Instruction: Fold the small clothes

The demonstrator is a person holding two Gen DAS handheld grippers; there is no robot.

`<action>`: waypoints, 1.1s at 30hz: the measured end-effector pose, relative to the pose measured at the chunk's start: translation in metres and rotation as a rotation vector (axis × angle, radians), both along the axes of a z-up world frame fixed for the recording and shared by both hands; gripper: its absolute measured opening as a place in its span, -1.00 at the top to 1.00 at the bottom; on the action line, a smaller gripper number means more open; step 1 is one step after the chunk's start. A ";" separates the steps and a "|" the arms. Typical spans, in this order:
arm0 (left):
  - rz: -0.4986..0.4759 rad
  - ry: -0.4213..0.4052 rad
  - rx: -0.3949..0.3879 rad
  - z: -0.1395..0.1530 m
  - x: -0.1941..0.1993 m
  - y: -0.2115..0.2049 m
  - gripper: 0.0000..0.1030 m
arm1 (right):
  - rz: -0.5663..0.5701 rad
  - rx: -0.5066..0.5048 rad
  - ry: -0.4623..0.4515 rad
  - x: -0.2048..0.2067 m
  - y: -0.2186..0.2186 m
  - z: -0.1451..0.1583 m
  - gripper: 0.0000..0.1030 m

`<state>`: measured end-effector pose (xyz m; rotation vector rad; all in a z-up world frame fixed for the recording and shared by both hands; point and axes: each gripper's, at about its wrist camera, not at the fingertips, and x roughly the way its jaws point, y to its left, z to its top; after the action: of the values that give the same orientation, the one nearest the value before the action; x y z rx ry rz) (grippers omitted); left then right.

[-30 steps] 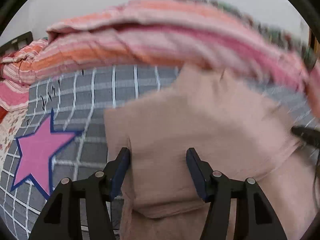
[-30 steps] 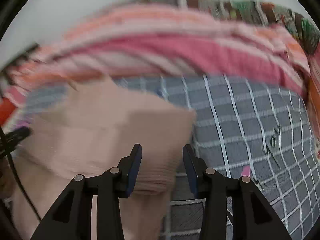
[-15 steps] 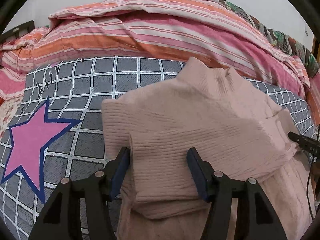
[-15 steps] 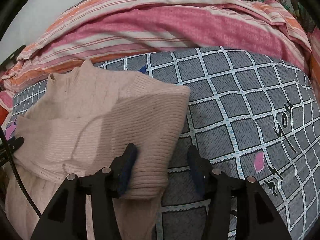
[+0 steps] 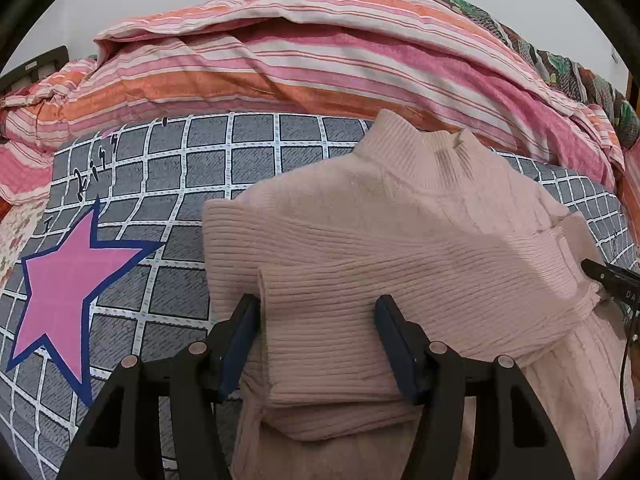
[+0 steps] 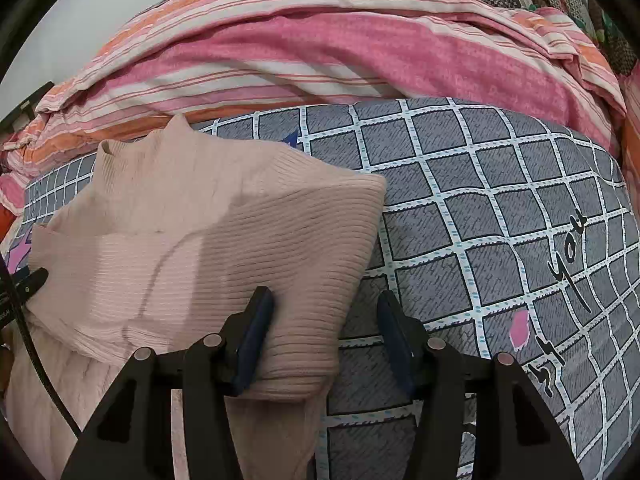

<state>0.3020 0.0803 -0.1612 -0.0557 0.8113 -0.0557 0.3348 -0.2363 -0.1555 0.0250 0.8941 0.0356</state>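
Observation:
A pale pink ribbed sweater (image 5: 400,248) lies on the grey checked bedcover, collar pointing away, with both sleeves folded across its front. My left gripper (image 5: 316,340) is open, its fingers on either side of the folded left sleeve's cuff end. In the right wrist view the same sweater (image 6: 192,232) fills the left half. My right gripper (image 6: 326,334) is open over the folded right edge, its left finger on the knit and its right finger over the bedcover. Each gripper's tip shows at the edge of the other's view.
The bedcover (image 5: 140,248) has a pink star with a blue outline (image 5: 68,284) at the left and black lettering (image 6: 568,256) at the right. A bunched pink and orange striped quilt (image 5: 320,60) runs along the far side.
The views were blurred a second ago and are now steady. Both grippers have widened slightly and drawn back a little from the sweater, which has settled flat.

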 end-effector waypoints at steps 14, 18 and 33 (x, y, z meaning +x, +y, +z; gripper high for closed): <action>0.002 -0.015 -0.006 0.002 -0.002 0.000 -0.15 | 0.003 -0.053 -0.034 -0.001 0.003 0.003 -0.04; 0.015 -0.032 0.008 0.005 -0.005 -0.001 -0.17 | 0.000 -0.081 -0.051 -0.005 0.006 0.005 -0.04; 0.047 -0.002 -0.107 0.012 -0.042 0.017 -0.40 | -0.025 -0.051 -0.029 -0.038 -0.002 0.026 -0.10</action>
<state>0.2597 0.0976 -0.1493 -0.1760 0.8045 -0.0553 0.2965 -0.2383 -0.1290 -0.0121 0.8653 -0.0103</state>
